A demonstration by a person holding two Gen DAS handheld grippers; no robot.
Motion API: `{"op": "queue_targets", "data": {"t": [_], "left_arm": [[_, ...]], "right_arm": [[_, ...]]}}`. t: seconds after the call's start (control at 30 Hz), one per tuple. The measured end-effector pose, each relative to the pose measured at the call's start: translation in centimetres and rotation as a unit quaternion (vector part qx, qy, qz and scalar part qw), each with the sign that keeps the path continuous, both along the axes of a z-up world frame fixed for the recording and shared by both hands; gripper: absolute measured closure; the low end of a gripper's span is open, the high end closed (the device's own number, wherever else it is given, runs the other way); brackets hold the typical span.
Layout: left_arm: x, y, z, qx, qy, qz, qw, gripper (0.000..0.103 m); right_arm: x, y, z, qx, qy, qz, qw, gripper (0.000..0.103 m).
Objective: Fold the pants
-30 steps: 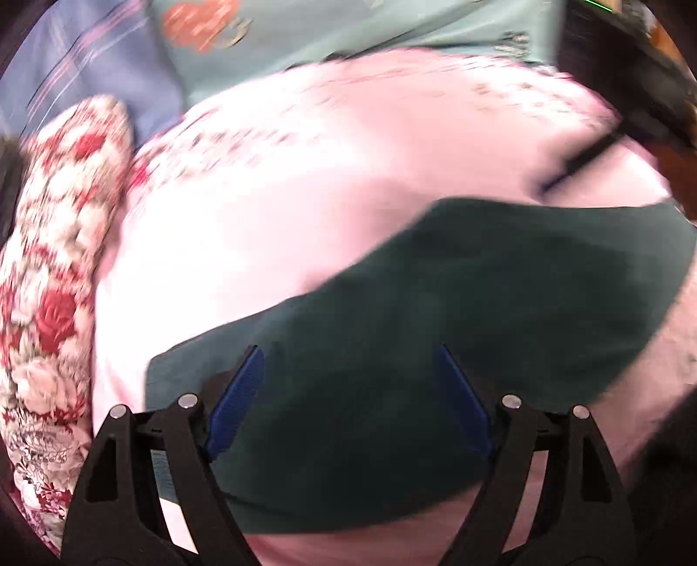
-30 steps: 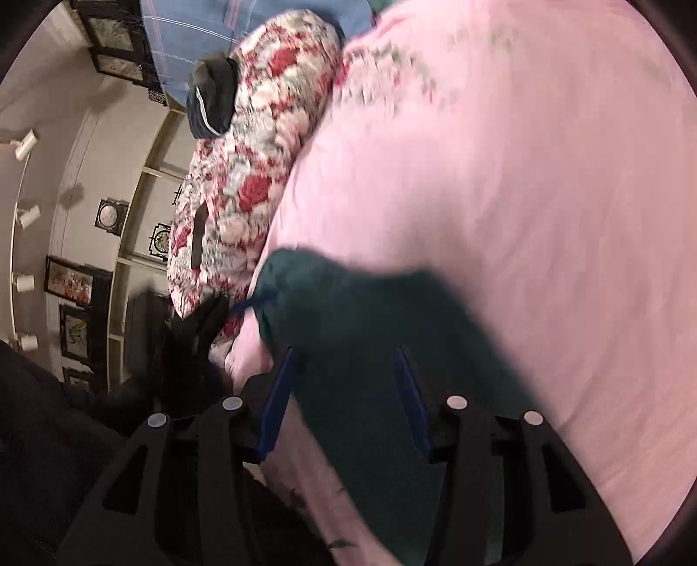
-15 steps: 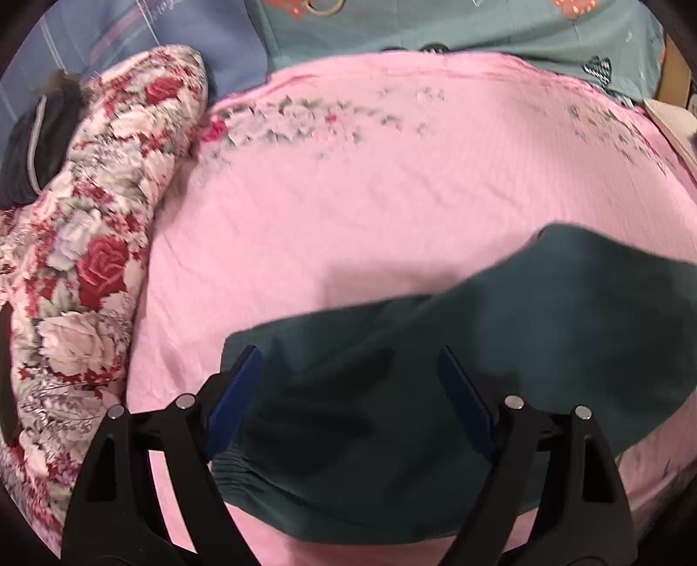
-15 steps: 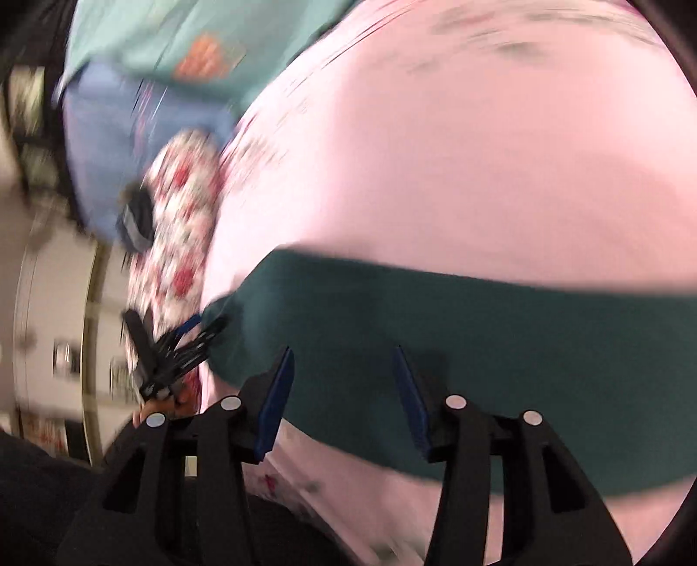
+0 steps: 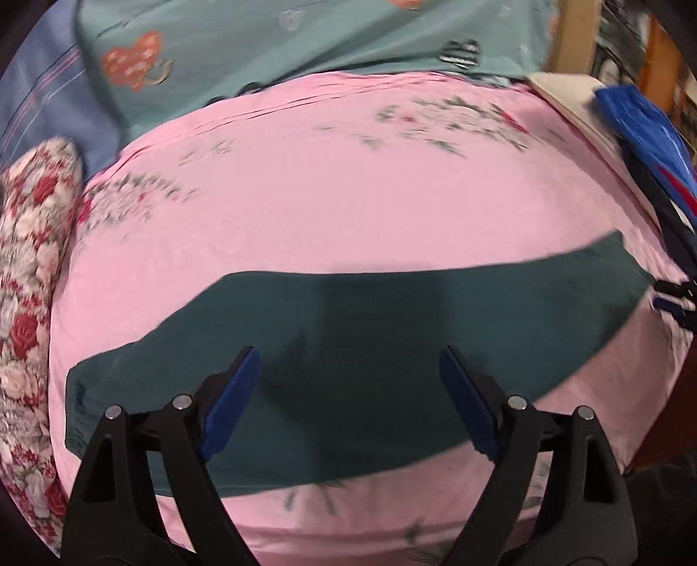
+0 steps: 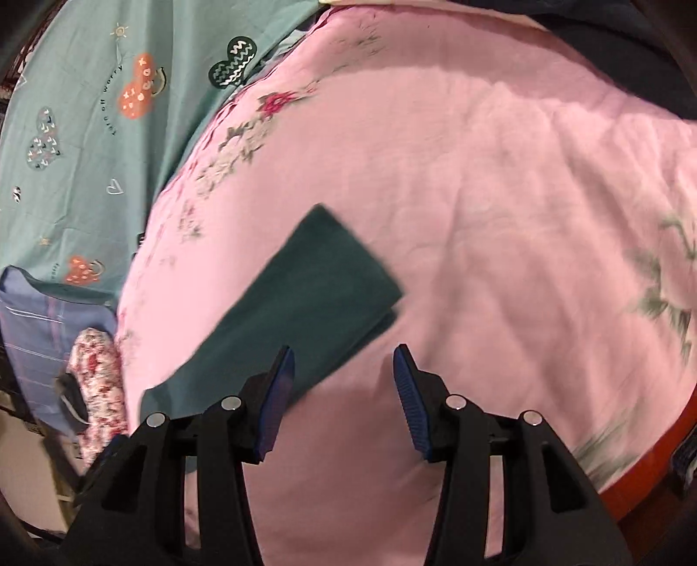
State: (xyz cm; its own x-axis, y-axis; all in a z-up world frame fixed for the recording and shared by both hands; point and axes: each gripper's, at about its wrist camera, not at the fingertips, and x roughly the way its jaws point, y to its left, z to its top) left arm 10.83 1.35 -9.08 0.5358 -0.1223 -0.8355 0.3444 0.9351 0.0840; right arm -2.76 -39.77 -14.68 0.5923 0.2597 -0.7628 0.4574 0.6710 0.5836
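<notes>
The jaws of the left gripper (image 5: 350, 392) stood wide apart with nothing between the pads, hanging above the middle of the pants (image 5: 348, 348). The jaws of the right gripper (image 6: 342, 392) were parted about halfway and also empty, poised over bare sheet just off the near corner of the cloth.

The pants (image 6: 305, 300), dark green, lay flat on the pink bedspread (image 5: 326, 209) as one long band, stretched from left to right across the near part of the bed. At the left end the gathered edge looked like a waistband or a cuff; which one could not be told. At the right end, in the right wrist view, two layers showed at the corner, one edge slightly offset under the other.

Judging from that, the lengthwise fold, leg onto leg, seemed done, and the garment had been laid out straight. What was left, it appeared, was the crosswise folding: bringing one end over toward the other, probably more than once, then smoothing.

Around the bed lay a rose-patterned pillow (image 5: 30, 270) on the left and a teal printed sheet (image 5: 305, 39) at the far side.
</notes>
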Motion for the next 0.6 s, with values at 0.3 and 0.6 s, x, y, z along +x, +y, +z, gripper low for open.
{"op": "queue_targets", "data": {"t": [0.3, 0.6], "left_arm": [[-0.7, -5.3, -0.4, 0.039, 0.003, -0.033, 0.9987, 0.014], [-0.3, -15.8, -2.5, -0.005, 0.017, -0.125, 0.992, 0.014]], "right_arm": [[1.6, -0.4, -1.0, -0.073, -0.019, 0.017, 0.997, 0.055], [1.9, -0.3, -0.8, -0.089, -0.012, 0.029, 0.996, 0.067]]}}
